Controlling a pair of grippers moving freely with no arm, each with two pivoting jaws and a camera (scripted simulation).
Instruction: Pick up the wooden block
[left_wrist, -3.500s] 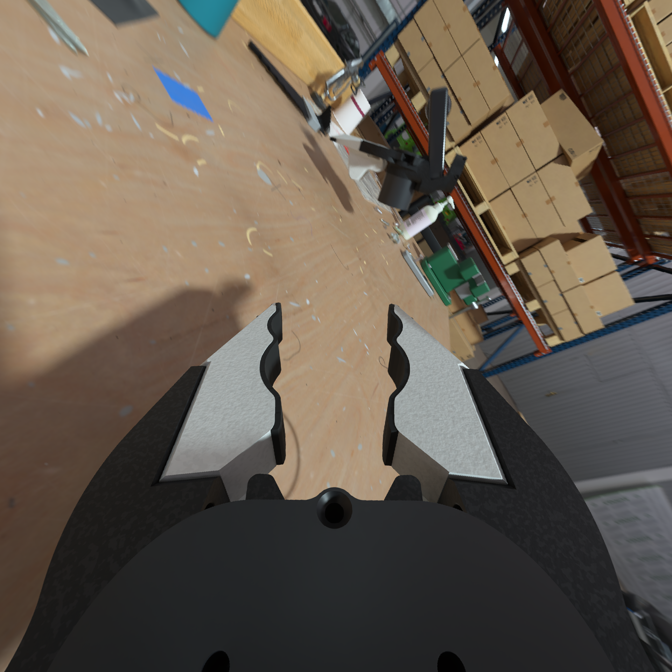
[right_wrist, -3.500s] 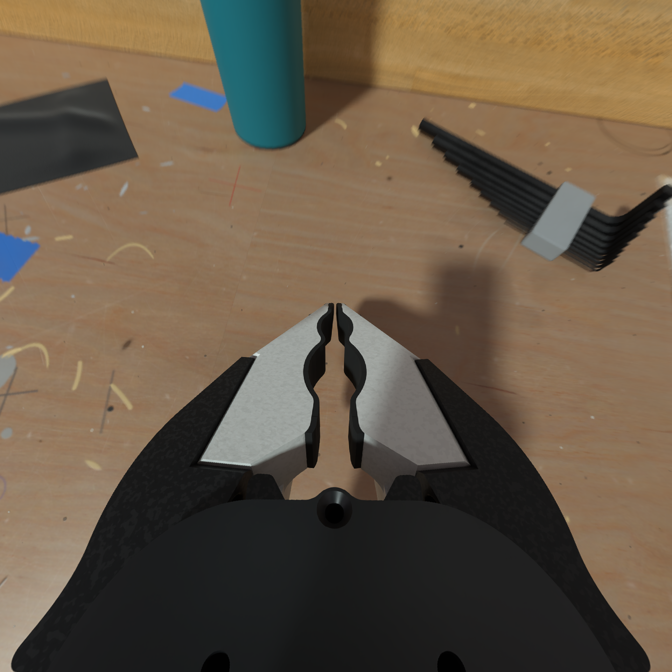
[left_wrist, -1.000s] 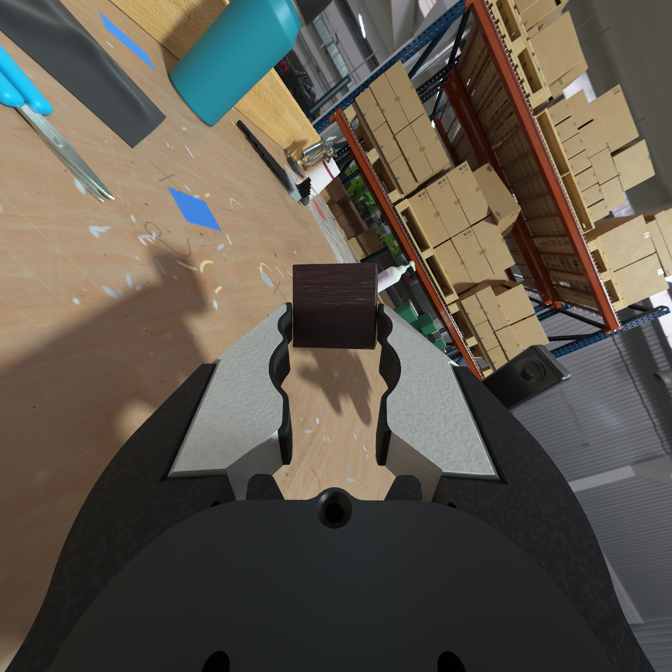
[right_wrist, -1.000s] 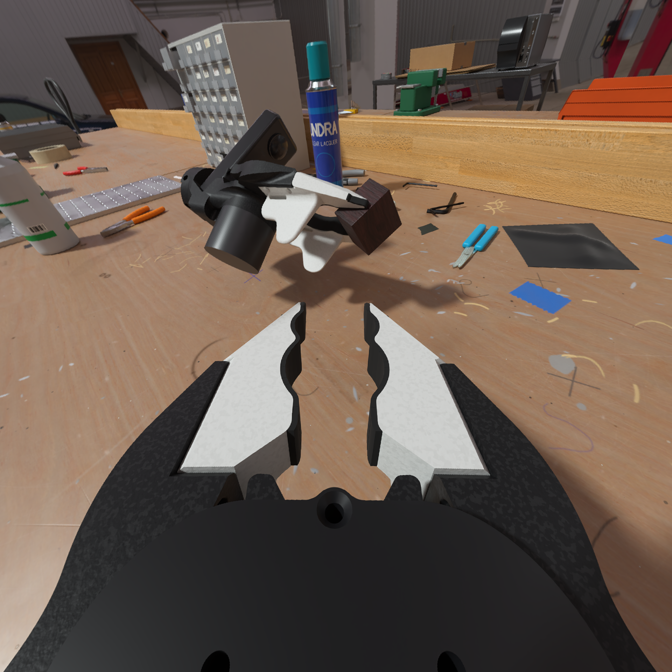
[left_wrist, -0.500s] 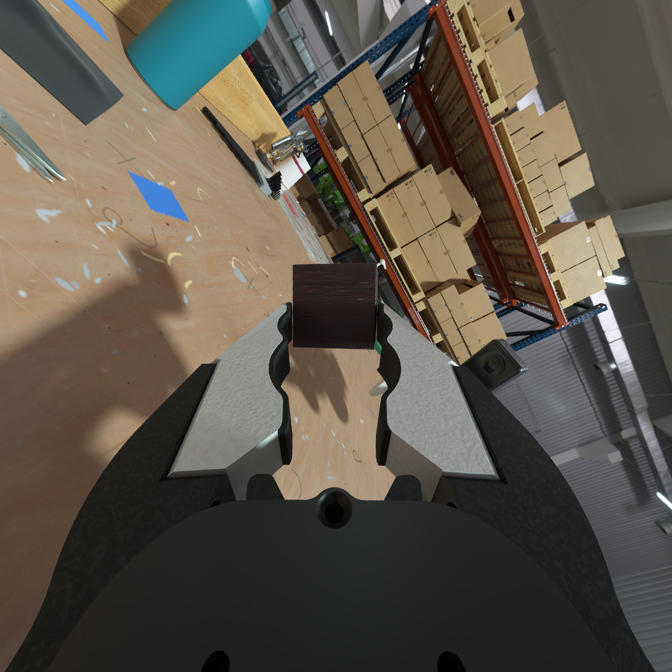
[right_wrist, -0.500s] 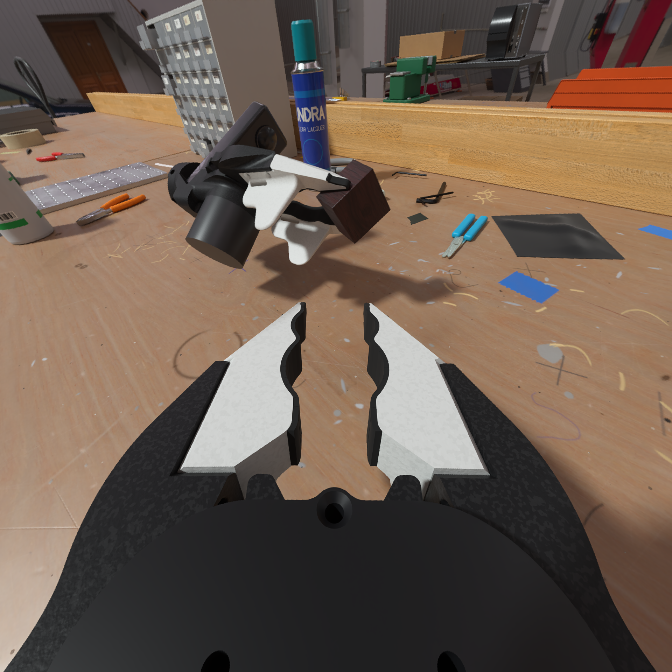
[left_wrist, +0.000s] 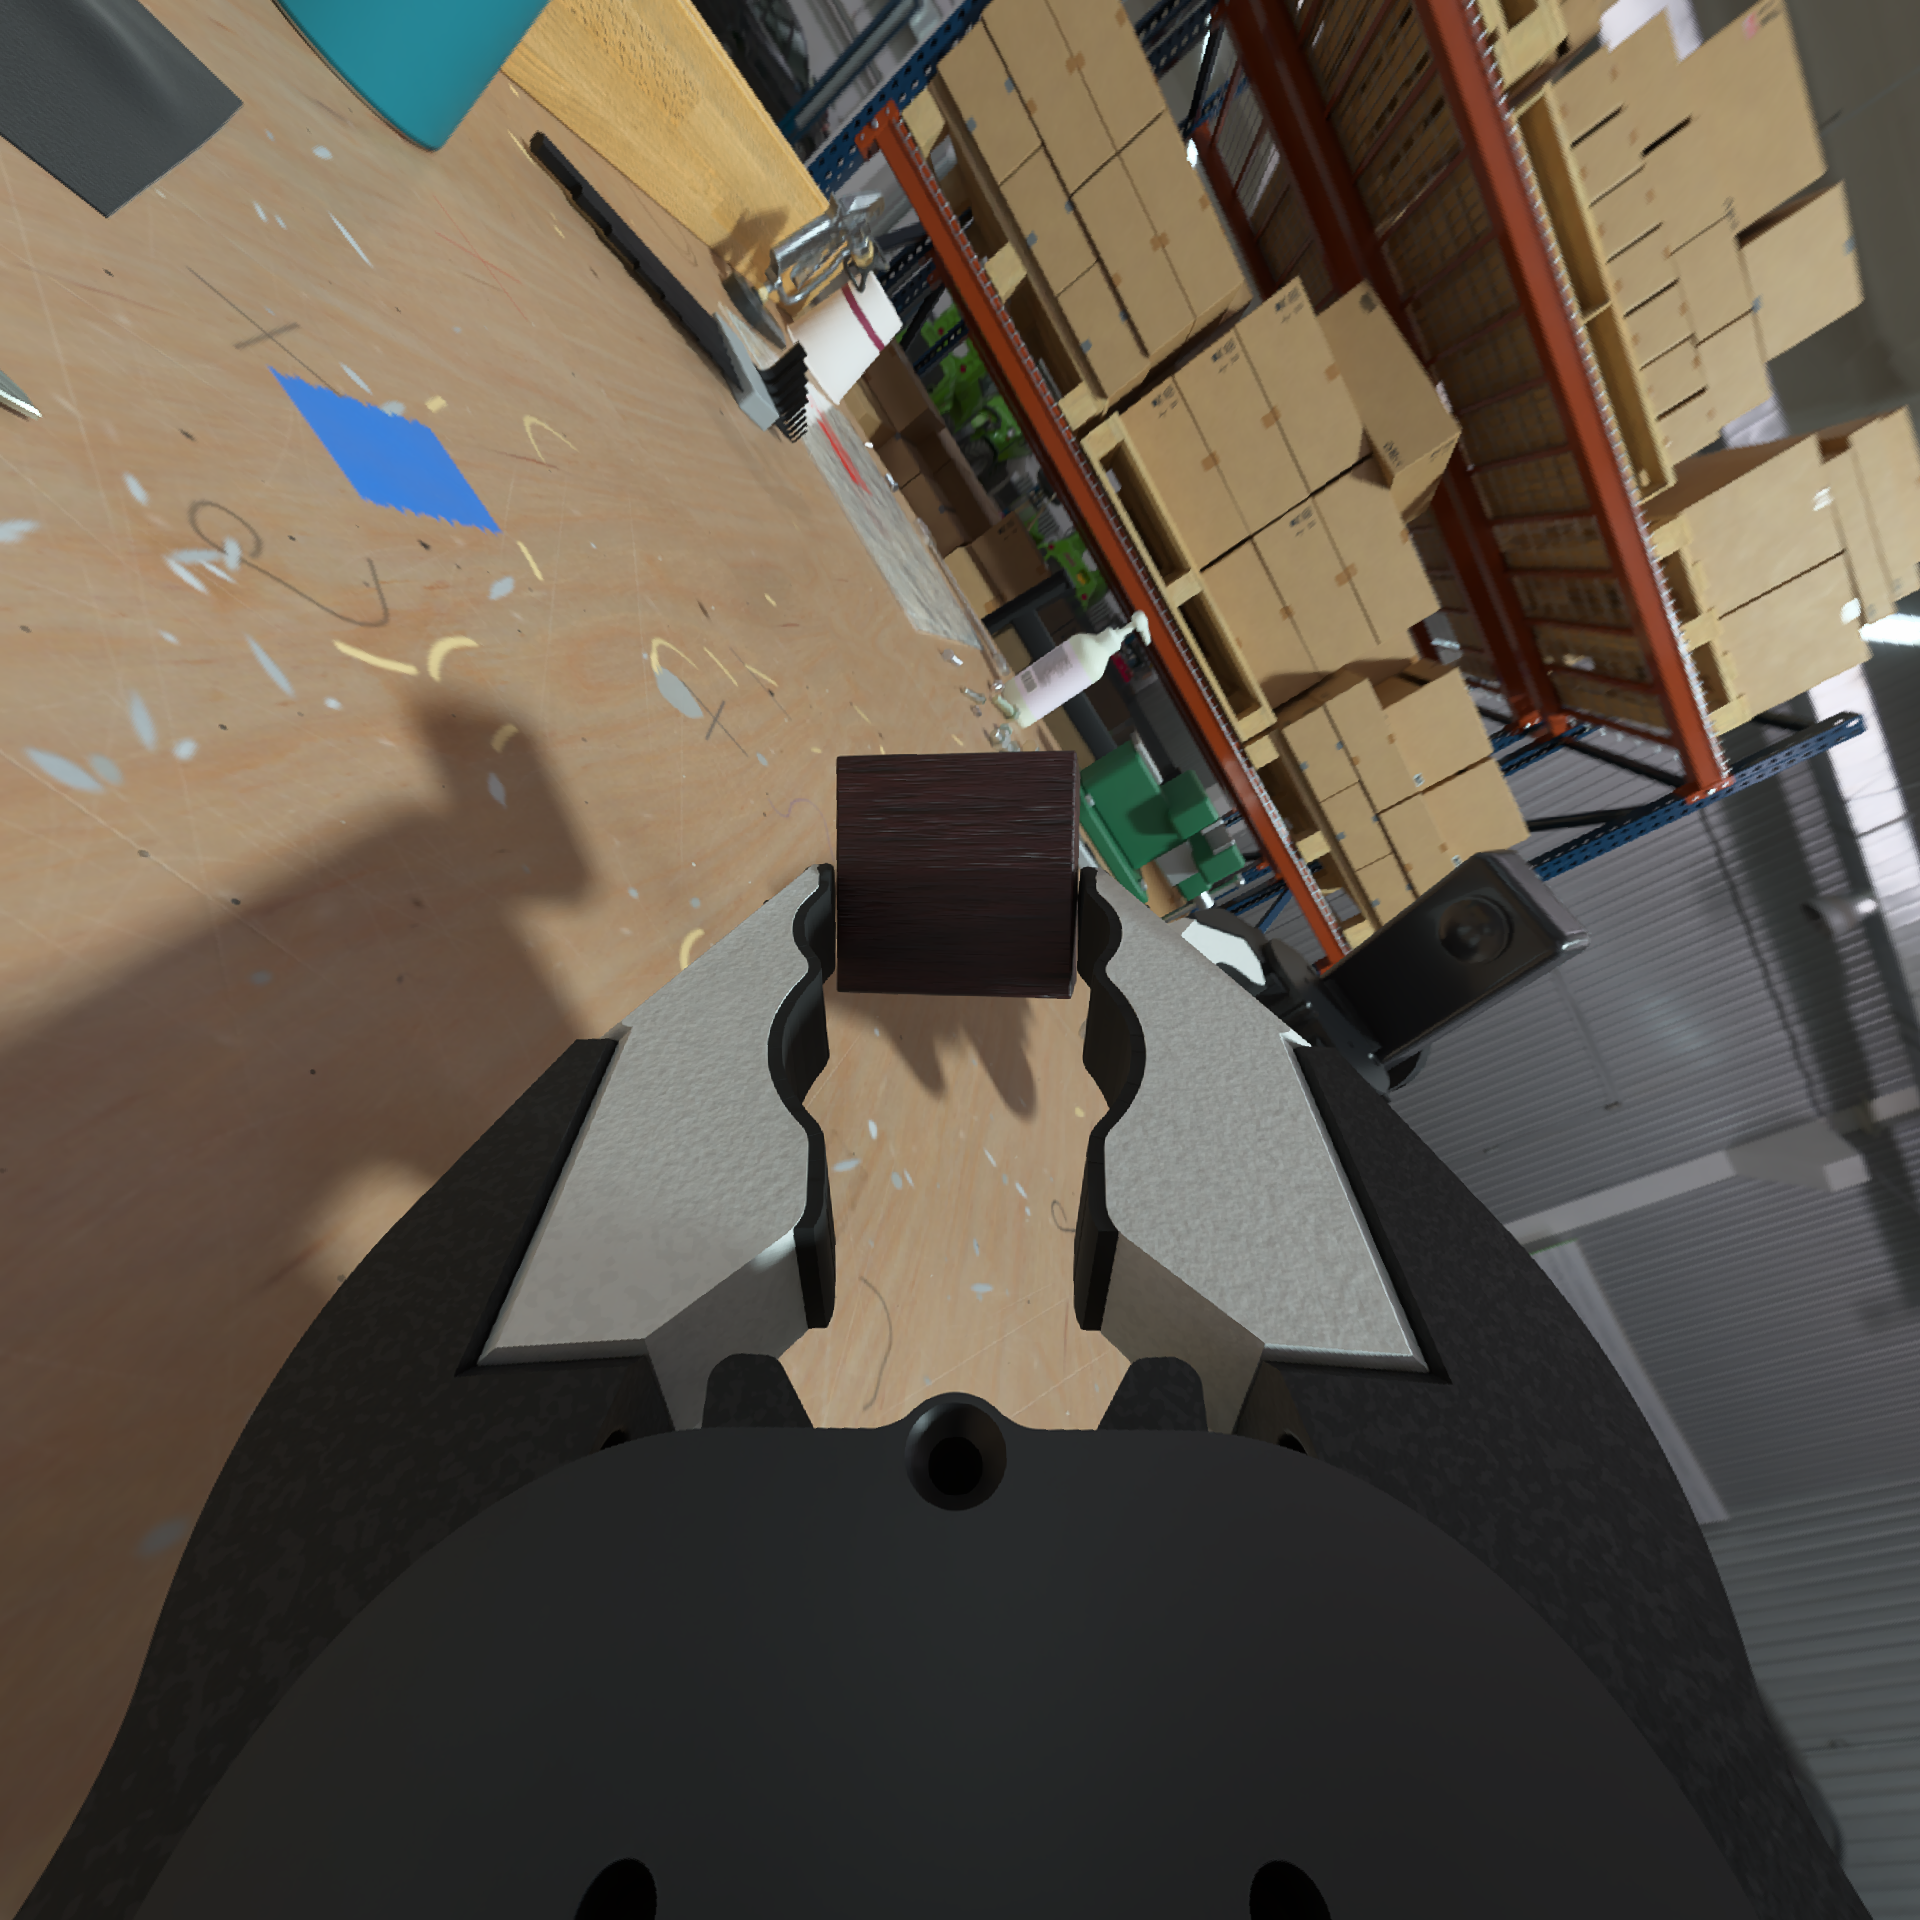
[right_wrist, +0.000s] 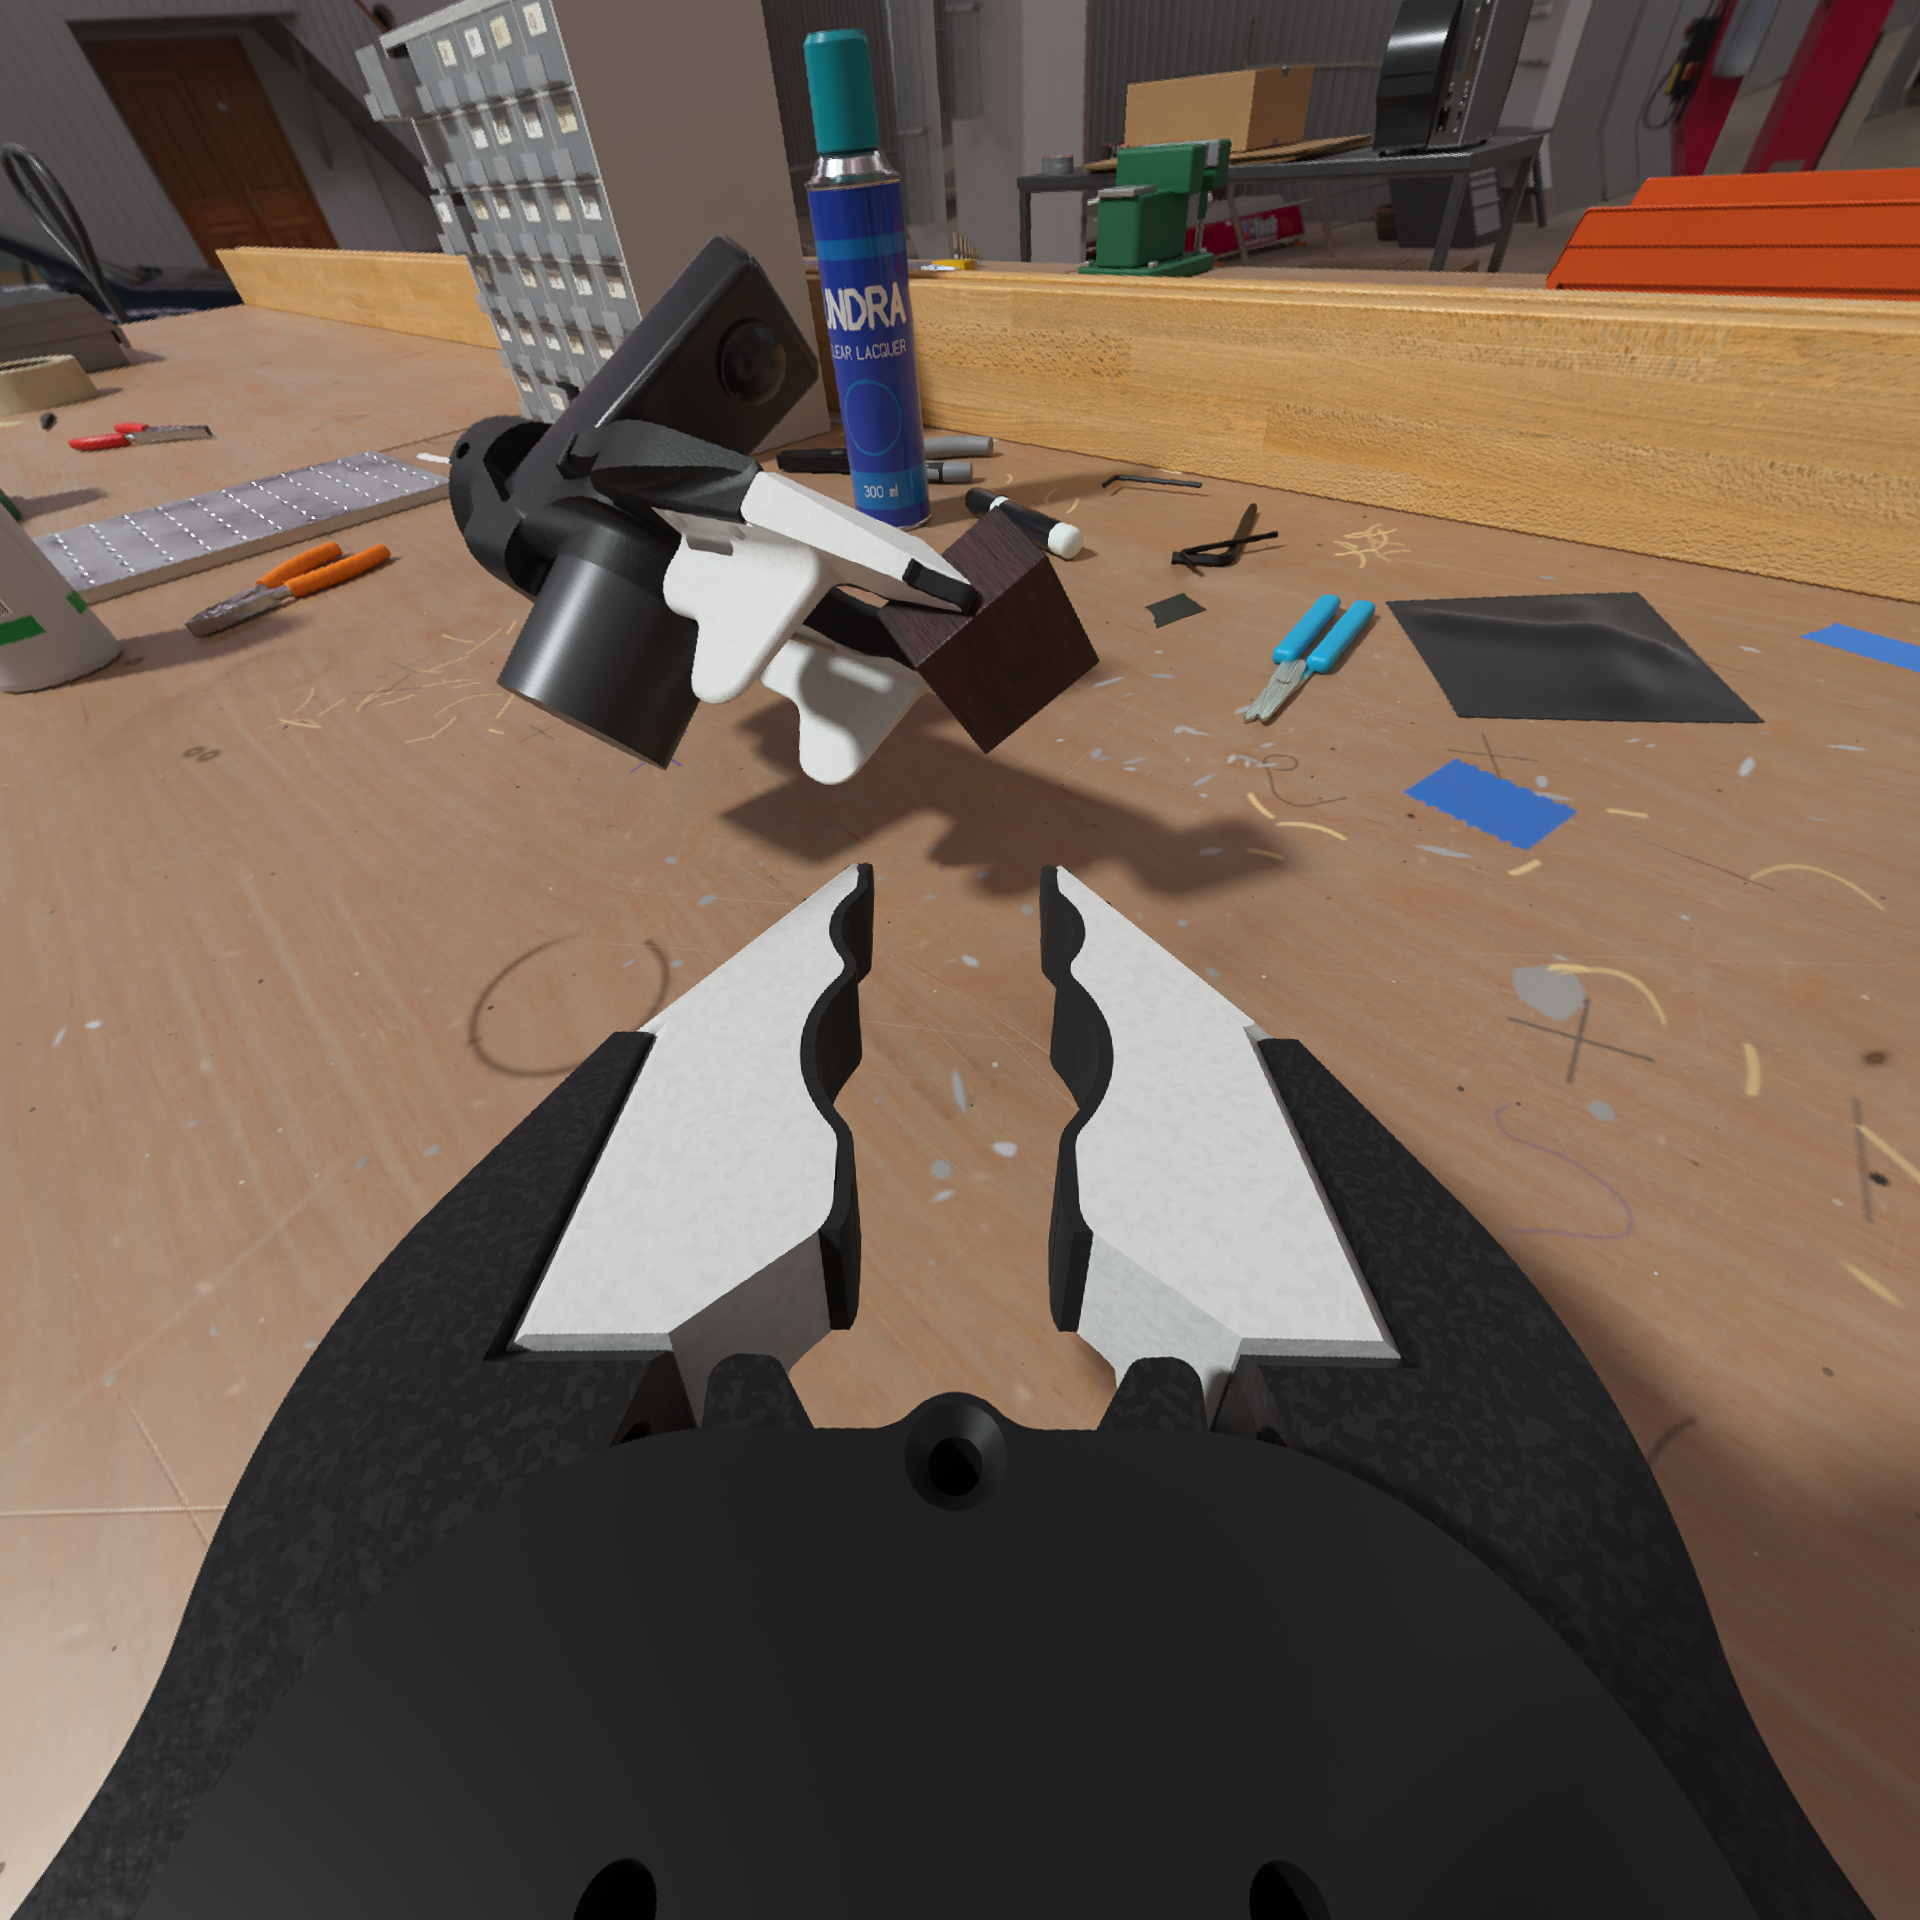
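The wooden block (left_wrist: 954, 873) is a dark brown cube. My left gripper (left_wrist: 954, 914) is shut on it at the fingertips and holds it in the air above the wooden bench (left_wrist: 312, 831). In the right wrist view the left gripper (right_wrist: 935, 613) shows farther off, tilted, with the block (right_wrist: 1008, 644) in its tips and their shadow on the bench below. My right gripper (right_wrist: 956, 883) is open and empty, low over the bench, pointing toward the left gripper and apart from it.
A blue spray can (right_wrist: 868, 301), a grey drawer cabinet (right_wrist: 582, 197), blue-handled snips (right_wrist: 1309, 655), a black sheet (right_wrist: 1558, 655), orange pliers (right_wrist: 291, 587) and a long wooden beam (right_wrist: 1455, 405) lie beyond. Blue tape (right_wrist: 1486, 800) lies on the bench. A teal cylinder (left_wrist: 416, 52) stands far off.
3.5 s ago my left gripper was open and empty and my right was shut. Now the left holds the block; over the last second it has turned and risen. The right is open.
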